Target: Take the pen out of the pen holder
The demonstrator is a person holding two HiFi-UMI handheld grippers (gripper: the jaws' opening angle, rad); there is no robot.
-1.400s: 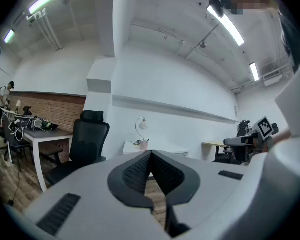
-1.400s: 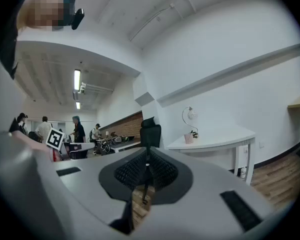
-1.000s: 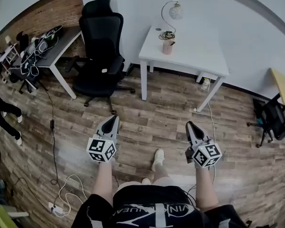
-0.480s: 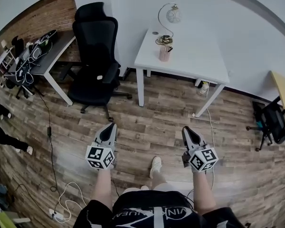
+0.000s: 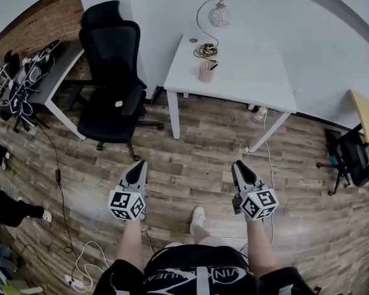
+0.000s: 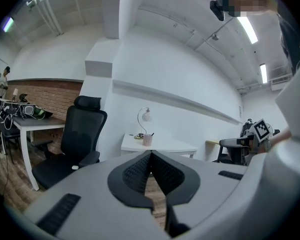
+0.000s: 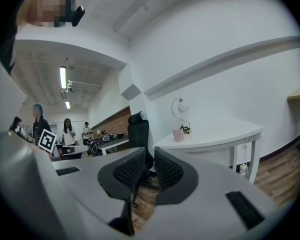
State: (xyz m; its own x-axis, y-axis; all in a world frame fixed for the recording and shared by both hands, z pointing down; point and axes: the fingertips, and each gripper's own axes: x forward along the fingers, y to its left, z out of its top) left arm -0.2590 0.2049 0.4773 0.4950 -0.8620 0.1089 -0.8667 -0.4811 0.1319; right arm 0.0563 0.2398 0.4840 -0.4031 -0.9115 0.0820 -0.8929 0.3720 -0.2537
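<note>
A pink pen holder (image 5: 206, 70) with a dark pen (image 5: 214, 66) sticking out of it stands on a white table (image 5: 252, 78) against the far wall. It also shows small in the left gripper view as the pen holder (image 6: 147, 140) and in the right gripper view as the pen holder (image 7: 178, 135). My left gripper (image 5: 137, 168) and right gripper (image 5: 238, 166) hover side by side over the wooden floor, well short of the table, both pointing towards it. The left jaws meet at the tips; the right jaws leave only a thin slit. Neither holds anything.
A black office chair (image 5: 111, 72) stands left of the table, beside a grey desk (image 5: 46, 72) cluttered with cables. A curved lamp (image 5: 212, 17) and a coiled cable (image 5: 204, 51) sit behind the holder. Cords (image 5: 80, 266) lie on the floor; a person's legs (image 5: 12, 209) at far left.
Both grippers have travelled forward with the person; the white table and the chair now sit nearer and larger in the head view. The legs at the left have slid back.
</note>
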